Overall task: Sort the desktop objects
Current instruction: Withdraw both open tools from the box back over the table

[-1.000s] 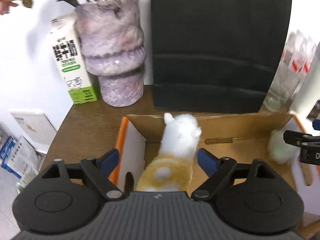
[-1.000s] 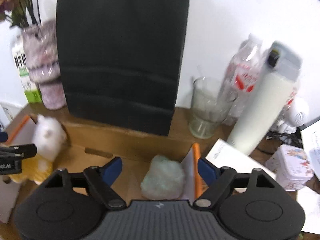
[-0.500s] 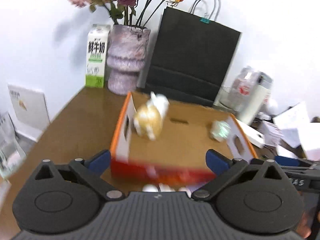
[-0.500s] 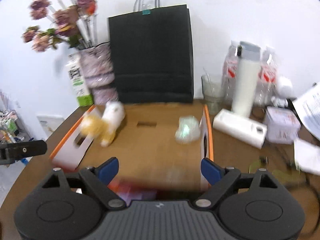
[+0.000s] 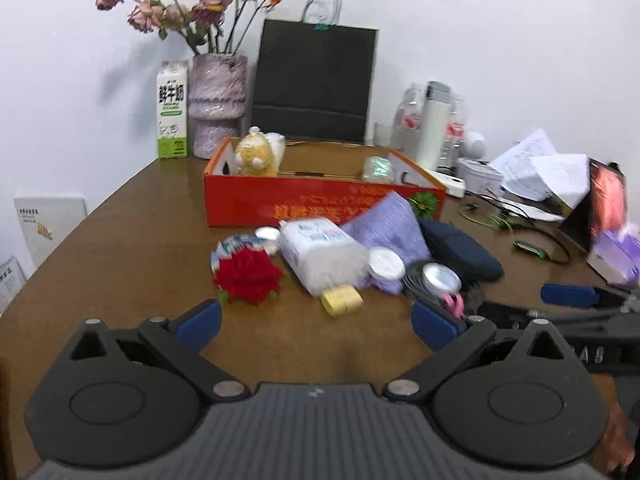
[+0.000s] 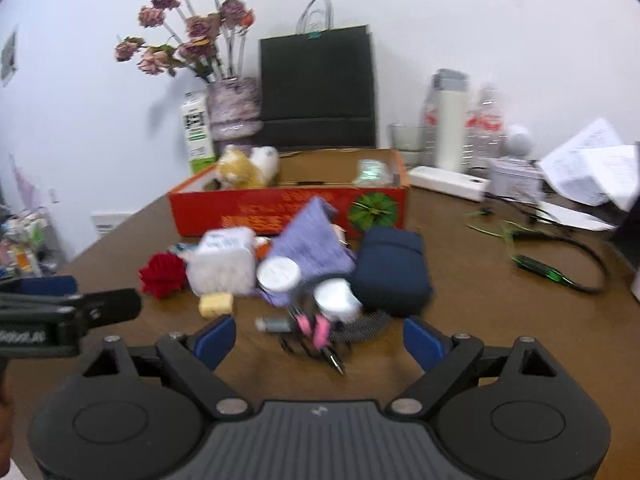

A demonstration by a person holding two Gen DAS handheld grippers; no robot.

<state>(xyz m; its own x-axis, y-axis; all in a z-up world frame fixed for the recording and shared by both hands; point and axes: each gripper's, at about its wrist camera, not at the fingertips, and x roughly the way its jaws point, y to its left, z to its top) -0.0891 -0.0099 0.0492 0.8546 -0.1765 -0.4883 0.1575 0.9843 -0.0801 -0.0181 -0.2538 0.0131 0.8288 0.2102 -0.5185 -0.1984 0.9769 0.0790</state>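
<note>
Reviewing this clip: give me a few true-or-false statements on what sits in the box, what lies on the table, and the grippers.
1. A yellow-and-white plush toy sits inside the orange box. True.
2. The red fabric flower lies in the box. False: it lies on the table in front of the box.
3. The left gripper holds the yellow block. False: its jaws are open and empty.
4. The milk carton stands beside the vase. True.

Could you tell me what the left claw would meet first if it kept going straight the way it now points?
Probably the small yellow block, lying on the table just ahead of the open left claw; the white tissue pack lies behind it. Depth is uncertain.
</note>
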